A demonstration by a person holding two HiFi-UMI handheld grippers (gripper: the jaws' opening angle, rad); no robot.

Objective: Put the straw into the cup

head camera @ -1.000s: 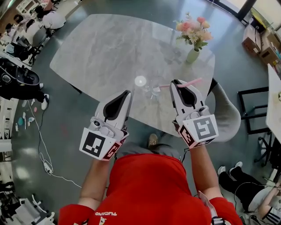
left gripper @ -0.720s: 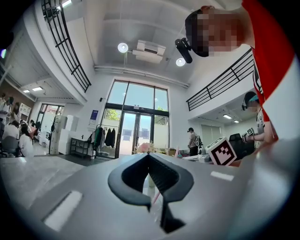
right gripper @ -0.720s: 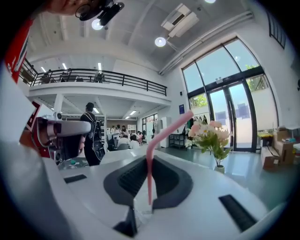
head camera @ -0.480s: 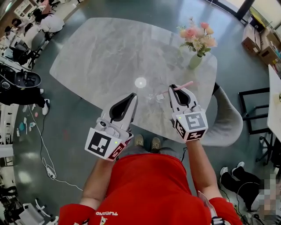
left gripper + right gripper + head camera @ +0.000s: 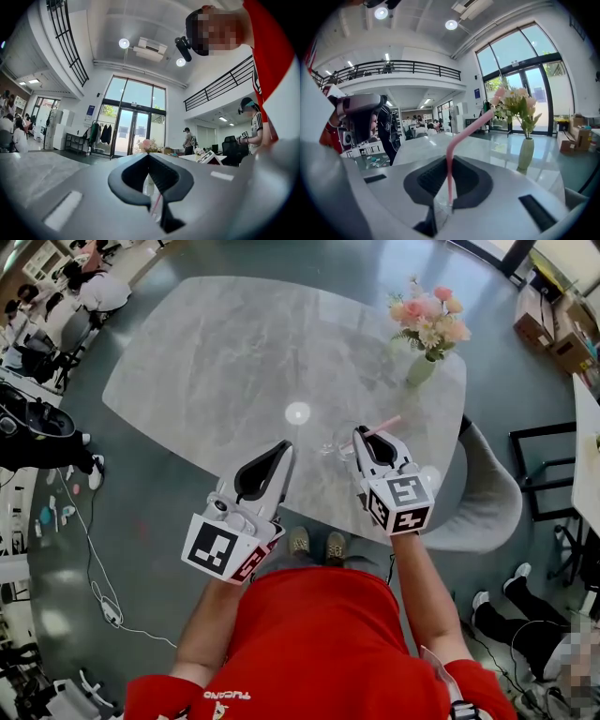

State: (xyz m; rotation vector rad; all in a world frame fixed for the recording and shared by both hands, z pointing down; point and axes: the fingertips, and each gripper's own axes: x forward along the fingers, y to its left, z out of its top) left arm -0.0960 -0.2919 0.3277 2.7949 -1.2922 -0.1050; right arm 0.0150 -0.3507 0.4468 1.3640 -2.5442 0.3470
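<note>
A clear glass cup (image 5: 335, 440) stands near the front edge of the grey marble table (image 5: 216, 352), between my two grippers. My right gripper (image 5: 360, 433) is just right of the cup, shut on a pink bendy straw (image 5: 382, 424) that sticks out to the right. In the right gripper view the straw (image 5: 450, 159) rises from between the jaws and bends to the upper right. My left gripper (image 5: 284, 447) is left of the cup, apart from it, with its jaws meeting at the tips and nothing held. Behind its jaws the left gripper view shows a bit of the straw (image 5: 156, 202).
A vase of pink flowers (image 5: 419, 362) stands at the table's right end, also seen as the vase (image 5: 526, 152). A grey chair (image 5: 487, 493) sits right of the table's front edge. People and desks are at the far left.
My right gripper has come down and nearer to the cup with the straw still in it. The left gripper has shifted a little forward toward the cup.
</note>
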